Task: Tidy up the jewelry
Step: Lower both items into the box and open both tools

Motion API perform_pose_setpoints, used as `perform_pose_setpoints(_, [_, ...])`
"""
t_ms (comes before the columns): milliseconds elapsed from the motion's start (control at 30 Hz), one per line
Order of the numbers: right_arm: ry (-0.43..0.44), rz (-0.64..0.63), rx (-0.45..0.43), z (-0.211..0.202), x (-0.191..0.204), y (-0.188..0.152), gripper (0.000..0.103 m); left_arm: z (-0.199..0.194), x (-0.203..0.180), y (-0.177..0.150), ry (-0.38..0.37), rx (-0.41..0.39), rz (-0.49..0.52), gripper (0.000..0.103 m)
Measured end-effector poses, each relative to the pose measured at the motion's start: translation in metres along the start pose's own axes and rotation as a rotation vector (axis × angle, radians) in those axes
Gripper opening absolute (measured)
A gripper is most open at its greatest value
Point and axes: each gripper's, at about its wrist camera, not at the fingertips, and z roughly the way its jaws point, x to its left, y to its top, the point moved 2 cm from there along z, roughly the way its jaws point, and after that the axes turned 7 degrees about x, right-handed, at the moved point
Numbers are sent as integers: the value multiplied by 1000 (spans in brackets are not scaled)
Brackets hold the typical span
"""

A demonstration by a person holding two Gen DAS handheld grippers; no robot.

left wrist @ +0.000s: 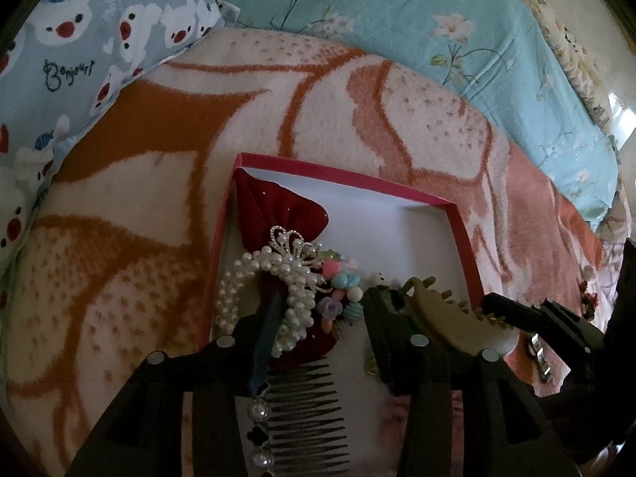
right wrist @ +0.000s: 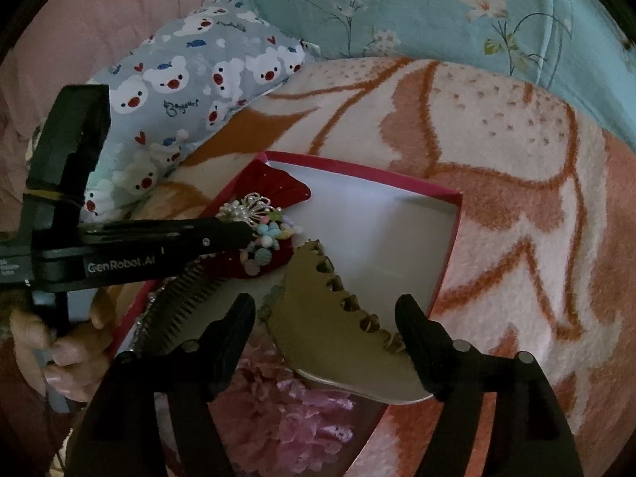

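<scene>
Bedroom setup, everything's on a fuzzy white-and-orange patterned blanket [right wrist: 497, 159] spread over the bed, with a teal floral sheet [left wrist: 437, 20] and a bear-print blue pillow [right wrist: 190, 79] behind it. Sitting on the blanket is the shallow red cardboard box with a white inside [right wrist: 397, 214], and that soft footing is my first worry: lean on one edge and it tips.

Inside it are a dark red velvet bow with a pearl-and-crystal brooch [left wrist: 278, 214], a pink fabric flower [right wrist: 278, 405], a dark toothed hair comb [left wrist: 306, 409] and a bunch of pastel beads [left wrist: 342, 294].

The right gripper [right wrist: 326, 318] has its fingers spread wide on either side of the tan claw hair clip [right wrist: 338, 326], not squeezing it as far as I can see. The clip looks perched over the box's near rim, so it could slide out onto the blanket.

The left gripper [left wrist: 318, 314] is spread over the pearls, nothing pinched; those strands could snag a finger.
</scene>
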Motion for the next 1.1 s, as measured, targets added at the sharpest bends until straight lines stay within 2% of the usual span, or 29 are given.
perform_pose_setpoints(200, [31, 12, -31, -6, -1, -1, 75, -10, 2, -1, -21, -11, -13, 43])
perform_pose_setpoints(533, [108, 110, -119, -25, -13, 6, 79, -32, 9, -10, -46, -40, -38, 44])
perform_pose_setpoints(733, [109, 153, -137, -35, -19, 5, 79, -45, 6, -19, -54, -46, -37, 45])
perform_pose_setpoints(1000, [112, 296, -160, -58, -41, -17, 79, -66, 1, -43, -64, -51, -54, 60])
perform_pose_setpoints(1100, [144, 376, -160, -65, -52, -33, 79, -74, 0, -53, -71, -49, -60, 67])
